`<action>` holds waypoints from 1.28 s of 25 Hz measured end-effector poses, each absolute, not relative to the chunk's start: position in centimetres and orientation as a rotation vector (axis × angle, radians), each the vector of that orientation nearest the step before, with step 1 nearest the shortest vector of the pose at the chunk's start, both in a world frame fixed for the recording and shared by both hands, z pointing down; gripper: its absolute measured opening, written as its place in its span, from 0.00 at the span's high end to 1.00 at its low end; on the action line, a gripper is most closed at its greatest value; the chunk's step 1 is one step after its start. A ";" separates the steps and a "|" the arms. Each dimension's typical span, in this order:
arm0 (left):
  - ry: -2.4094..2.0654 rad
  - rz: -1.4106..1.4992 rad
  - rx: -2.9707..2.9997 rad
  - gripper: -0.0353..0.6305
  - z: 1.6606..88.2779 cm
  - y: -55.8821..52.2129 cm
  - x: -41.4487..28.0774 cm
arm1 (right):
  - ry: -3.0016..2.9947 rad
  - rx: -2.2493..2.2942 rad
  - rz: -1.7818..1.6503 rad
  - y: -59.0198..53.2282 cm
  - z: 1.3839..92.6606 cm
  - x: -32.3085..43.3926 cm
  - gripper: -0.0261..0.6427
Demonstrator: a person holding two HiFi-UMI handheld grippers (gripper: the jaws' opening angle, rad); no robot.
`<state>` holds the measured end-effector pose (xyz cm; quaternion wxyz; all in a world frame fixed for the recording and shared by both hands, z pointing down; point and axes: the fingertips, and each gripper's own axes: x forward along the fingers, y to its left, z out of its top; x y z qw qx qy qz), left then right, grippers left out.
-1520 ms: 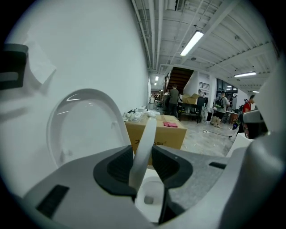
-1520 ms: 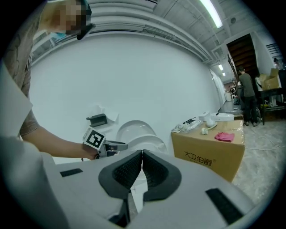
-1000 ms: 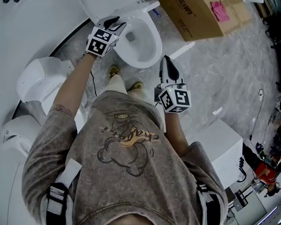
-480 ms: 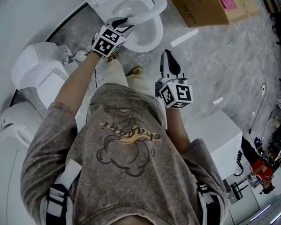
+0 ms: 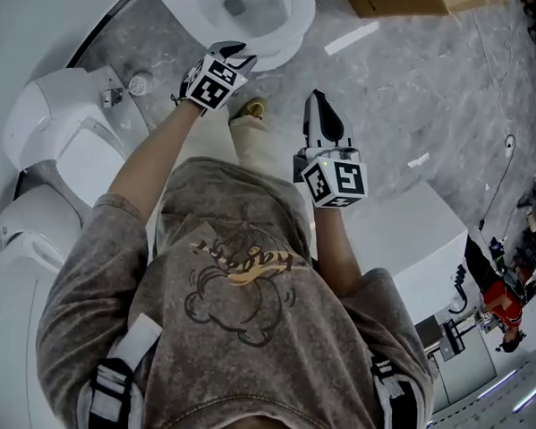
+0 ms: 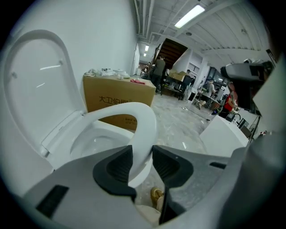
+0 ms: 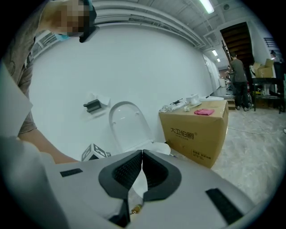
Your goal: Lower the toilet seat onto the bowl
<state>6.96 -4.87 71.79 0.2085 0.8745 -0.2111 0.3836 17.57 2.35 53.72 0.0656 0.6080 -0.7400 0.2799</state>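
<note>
Clamped in the left gripper (image 6: 142, 154), the white oval plastic toilet seat (image 6: 145, 120) is sinking from upright towards the white ceramic bowl (image 6: 96, 136) beneath; the right gripper (image 7: 141, 161) is idling closed, empty.

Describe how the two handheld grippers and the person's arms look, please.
The left gripper and right gripper each have a light grey body, dark ribbed pads and a cube with black-and-white square markers. The person wears a grey-brown short-sleeved T-shirt with a cartoon print and grey shoulder straps; the forearms are bare.
</note>
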 end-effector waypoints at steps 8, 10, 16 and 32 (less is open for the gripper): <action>-0.510 1.158 2.312 0.75 82.0 -1.5 8.6 | -2.144 1.880 0.927 3.9 59.8 19.3 0.92; -0.508 1.173 2.272 0.77 84.3 -1.0 8.9 | -2.116 1.900 0.951 4.3 61.1 19.9 0.92; -0.527 1.209 2.211 0.83 90.4 -0.7 8.9 | -2.051 1.910 1.013 6.1 65.1 20.7 0.92; -0.611 1.147 2.236 0.87 86.0 -3.0 10.4 | -2.115 1.881 0.958 5.8 62.5 21.5 0.92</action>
